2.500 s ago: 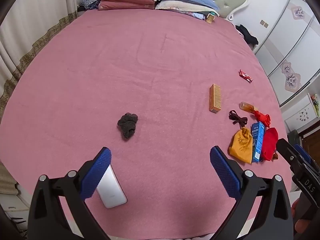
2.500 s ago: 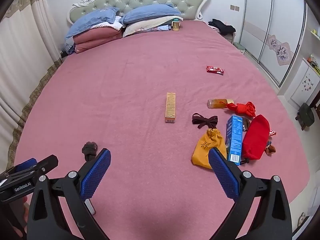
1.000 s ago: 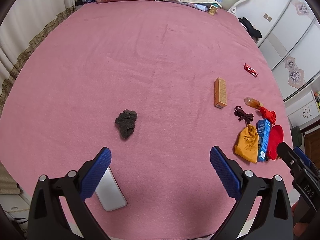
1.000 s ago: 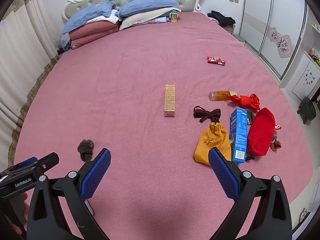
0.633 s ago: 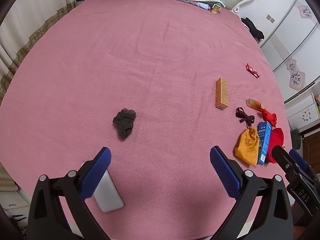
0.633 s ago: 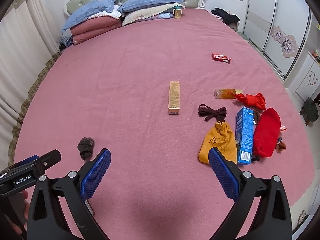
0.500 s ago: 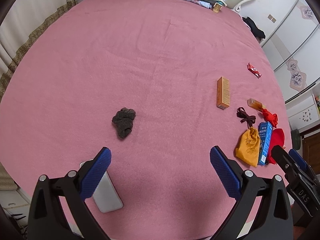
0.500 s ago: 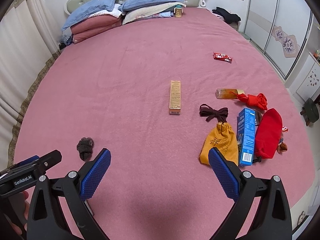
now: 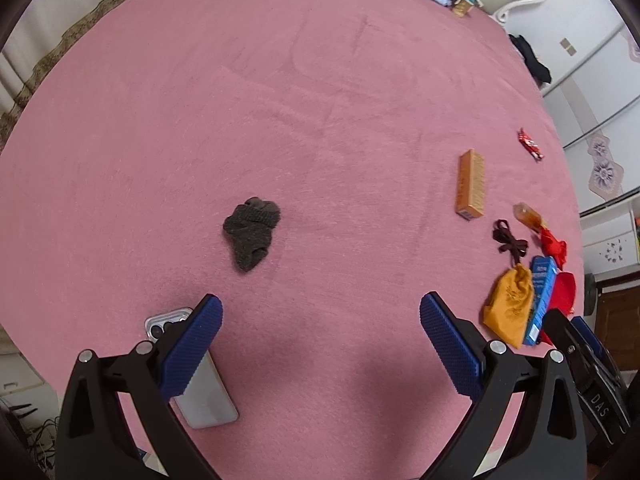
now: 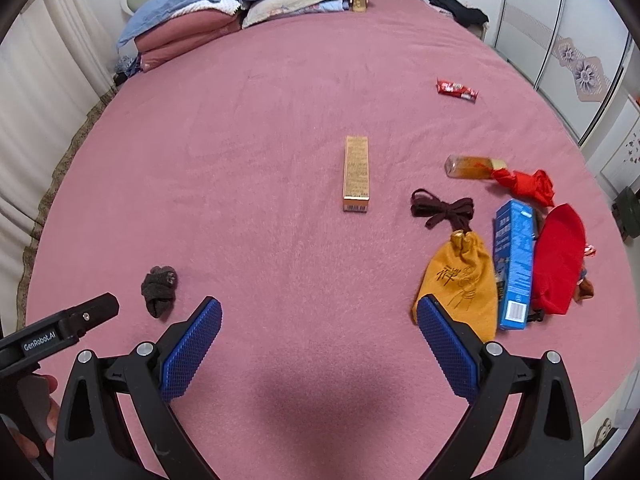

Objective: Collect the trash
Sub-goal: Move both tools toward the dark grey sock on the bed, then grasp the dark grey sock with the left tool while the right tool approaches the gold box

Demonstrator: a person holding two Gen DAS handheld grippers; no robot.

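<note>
Both grippers hover over the near part of a pink bed (image 9: pixel 320 100), open and empty. My left gripper (image 9: pixel 320 320) is near a dark crumpled sock (image 9: pixel 251 226), which also shows in the right wrist view (image 10: pixel 159 290). My right gripper (image 10: pixel 318 322) faces an orange carton (image 10: pixel 355 173), a dark brown lace (image 10: pixel 444 210), a yellow pouch (image 10: pixel 460 280), a blue box (image 10: pixel 514 264), a red pouch (image 10: pixel 558 258), an amber bottle (image 10: pixel 470 167) and a red snack wrapper (image 10: pixel 456 90).
A phone (image 9: pixel 200 380) lies face down under my left gripper's left finger. Pillows (image 10: pixel 240 4) and a small jar (image 10: pixel 359 1) sit at the headboard. Wardrobe doors (image 10: pixel 560 40) stand to the right. A curtain (image 10: pixel 36 100) hangs on the left.
Both grippers have moved a little forward over the bed and tilted down. Nothing was picked up; both stay open.
</note>
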